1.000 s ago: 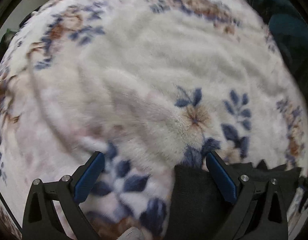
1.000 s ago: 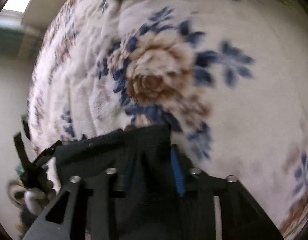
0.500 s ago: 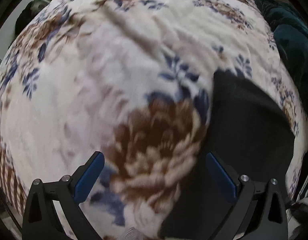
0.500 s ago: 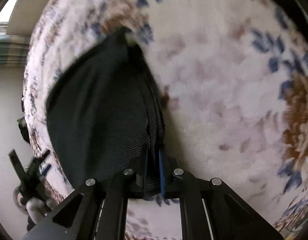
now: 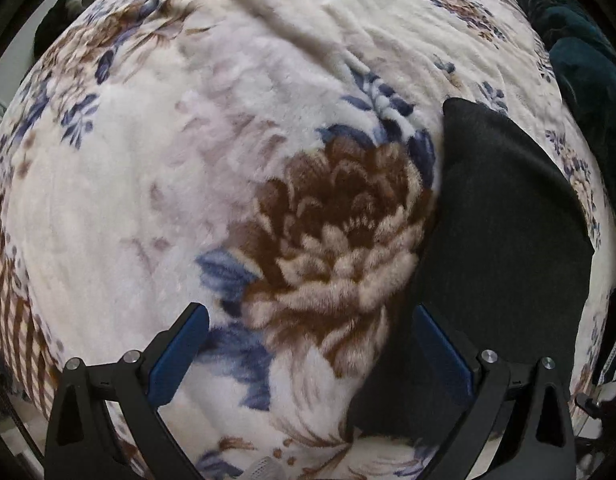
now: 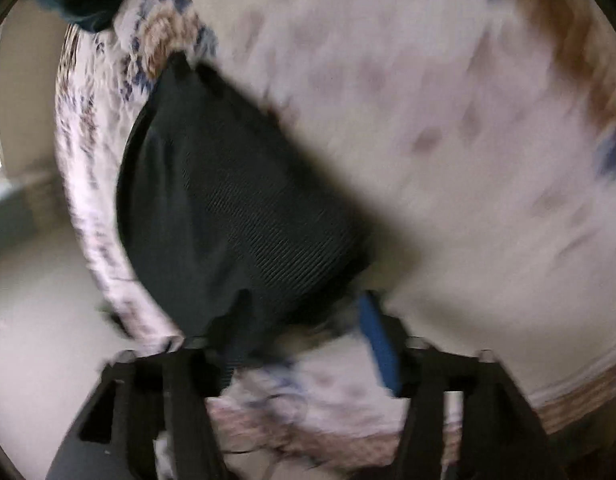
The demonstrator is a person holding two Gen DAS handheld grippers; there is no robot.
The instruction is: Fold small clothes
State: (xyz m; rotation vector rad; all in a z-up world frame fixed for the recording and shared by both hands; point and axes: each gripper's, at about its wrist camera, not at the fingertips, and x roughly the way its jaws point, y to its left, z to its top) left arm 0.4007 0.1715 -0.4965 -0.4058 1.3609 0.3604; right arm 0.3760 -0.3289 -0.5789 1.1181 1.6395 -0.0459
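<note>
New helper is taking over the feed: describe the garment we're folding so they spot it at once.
Start from the white plush floral blanket that fills both views. Beside its big brown flower lies a flat black garment, roughly triangular. It is plain and finely ribbed, unlike the heaped dark teal fabric at the blanket's edge.

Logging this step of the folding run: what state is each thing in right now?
black garment: folded, lying flat on the blanket, released.
left tool: open, empty.
right tool: open, empty, view blurred.
floral blanket: spread out, slightly rumpled.
</note>
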